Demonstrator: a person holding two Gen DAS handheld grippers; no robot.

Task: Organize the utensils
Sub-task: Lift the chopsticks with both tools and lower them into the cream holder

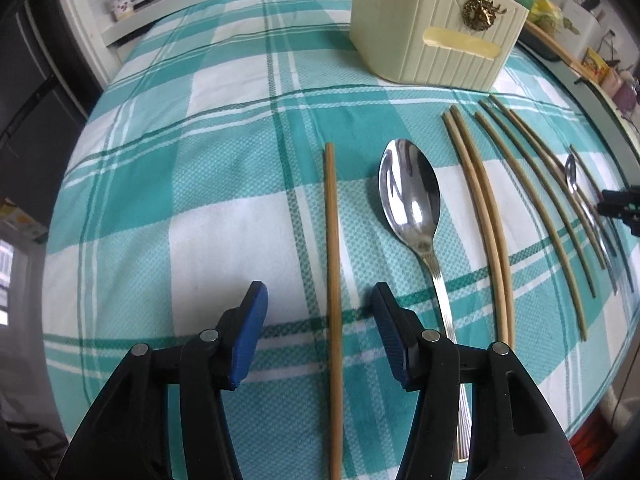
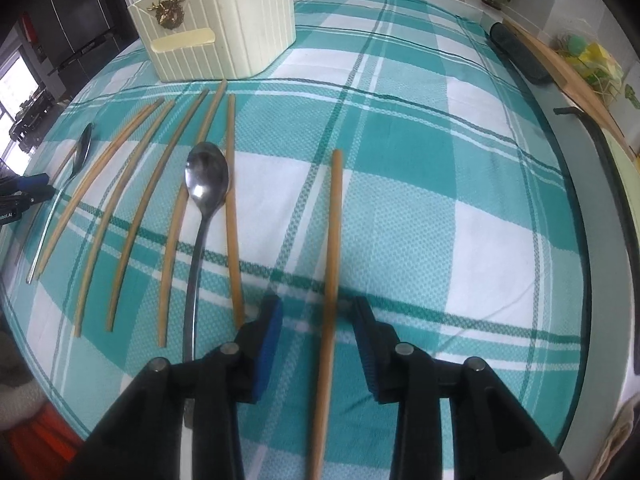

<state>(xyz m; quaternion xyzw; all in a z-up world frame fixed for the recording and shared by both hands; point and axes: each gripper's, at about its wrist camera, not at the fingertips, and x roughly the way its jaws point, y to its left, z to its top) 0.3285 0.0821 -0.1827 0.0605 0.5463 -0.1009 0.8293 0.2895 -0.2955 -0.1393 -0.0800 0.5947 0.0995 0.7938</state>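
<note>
Chopstick [image 2: 329,280] lower end cut off below fingers [image 2: 269,344].

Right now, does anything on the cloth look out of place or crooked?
Mostly tidy: chopsticks and spoons lie in rough rows before the holder. One oddity: in the right wrist view a spoon lies across a chopstick, covering part of it. Nothing looks spilled or broken.
</note>
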